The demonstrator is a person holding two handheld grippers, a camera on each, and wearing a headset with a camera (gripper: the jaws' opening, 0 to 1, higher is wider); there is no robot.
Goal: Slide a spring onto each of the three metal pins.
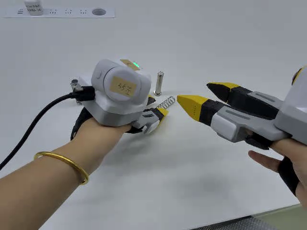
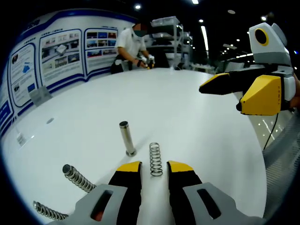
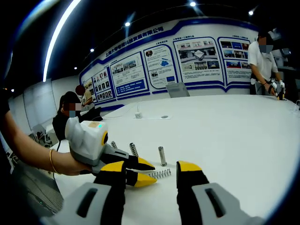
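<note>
While the left gripper [image 1: 157,108] points across the white table [image 1: 192,182], its yellow tips straddle the near end of the loose spring [image 1: 166,102], which angles off toward 1 o'clock in the head view. The tips are close together with a narrow gap. The left gripper view shows a sliver of white on each side of the coil, so whether they truly pinch it I cannot tell. The bare pin [image 1: 159,83] stands upright at 12 o'clock from the spring, near it but not touching. At 3 o'clock is the right gripper [image 1: 206,95], jaws spread wide, nothing between them, tips aimed at the spring. Two pins already wear coils (look at 8 o'clock from the bare one in the left gripper view): the sprung pin [image 2: 77,177] and, beyond it, the second sprung pin [image 2: 47,212].
</note>
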